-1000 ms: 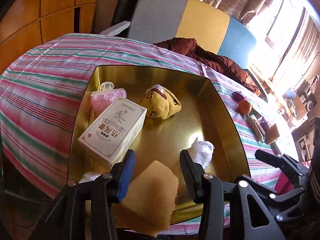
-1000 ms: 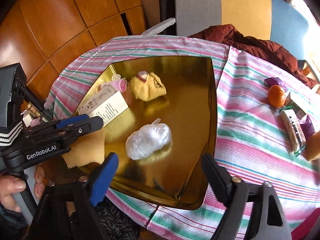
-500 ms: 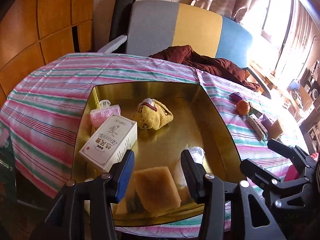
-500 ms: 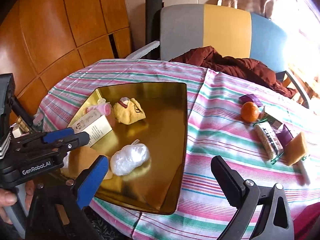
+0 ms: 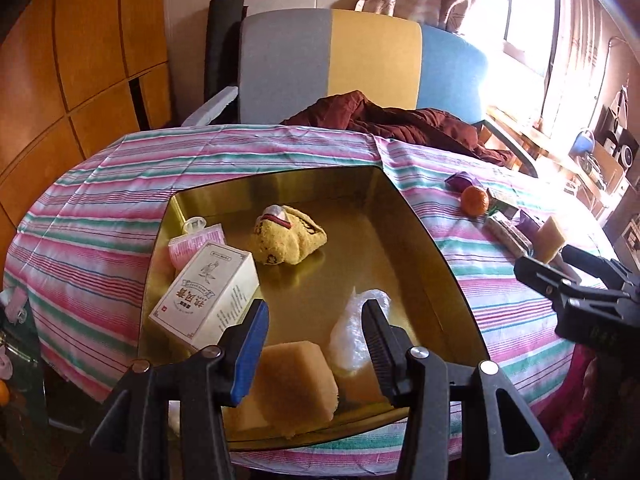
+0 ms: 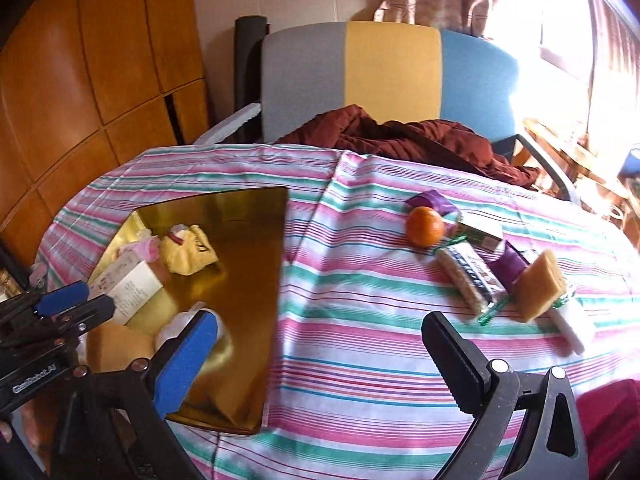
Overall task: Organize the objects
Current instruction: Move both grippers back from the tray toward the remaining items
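Both tongs gape empty, left (image 5: 314,340) and right (image 6: 320,354), over a striped tablecloth (image 6: 360,360) by wood-panelled walls (image 6: 100,80).

Left gripper (image 5: 314,340): black plastic frame with triangular cut-outs in the arms. One finger carries a blue pad (image 5: 252,350); the other has a black ribbed pad (image 5: 378,346). Round silver screw heads sit at the finger pivots.

Right gripper (image 6: 320,360): same black skeleton frame, blue pad (image 6: 184,360) on one finger, black ribbed pad (image 6: 452,364) on the other, silver screws at the joints.

In the right wrist view, the left gripper's body shows white lettering, blurred.
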